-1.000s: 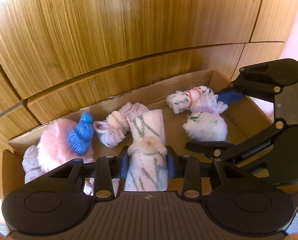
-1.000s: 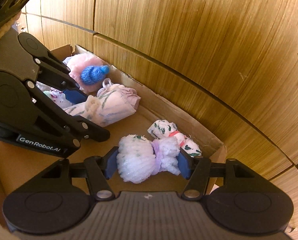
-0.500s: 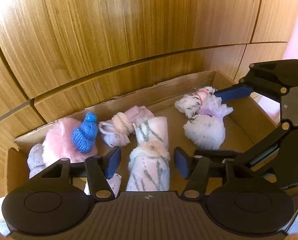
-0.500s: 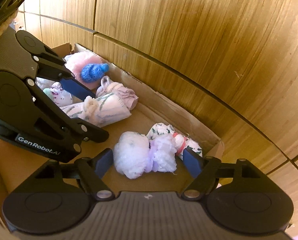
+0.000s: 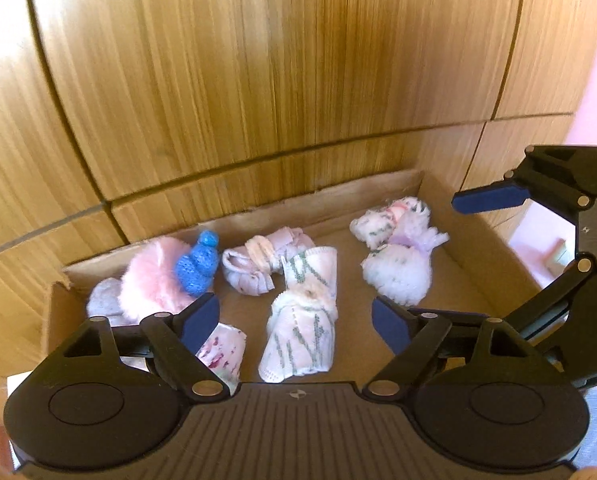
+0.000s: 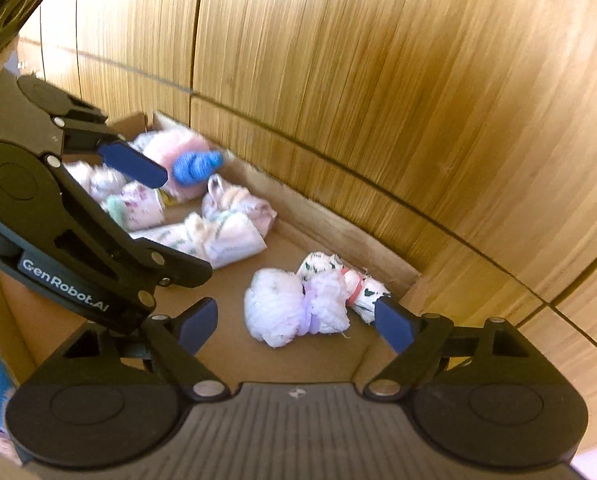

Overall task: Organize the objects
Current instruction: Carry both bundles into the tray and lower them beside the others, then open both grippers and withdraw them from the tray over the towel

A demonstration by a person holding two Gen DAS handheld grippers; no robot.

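A cardboard box [image 5: 490,280] holds several rolled sock bundles. My left gripper [image 5: 296,320] is open above a white roll with green marks [image 5: 302,332] lying in the box middle. My right gripper [image 6: 296,322] is open above a fluffy white bundle with a lilac tie [image 6: 294,308], which also shows in the left wrist view [image 5: 398,272]. A white roll with a red band [image 6: 338,272] lies behind it. A pink fluffy bundle [image 5: 154,280], a blue knit bundle [image 5: 198,268] and a pale lilac roll [image 5: 258,260] lie at the left.
Wooden panels [image 5: 258,80] rise right behind the box. The right gripper's arm [image 5: 578,280] stands over the box's right side. The left gripper's body [image 6: 58,220] fills the left of the right wrist view. A roll with red specks [image 5: 222,352] lies near the front wall.
Both grippers opened and let go of their sock bundles, which now lie on the box floor. Both grippers have drawn back and up from the box.
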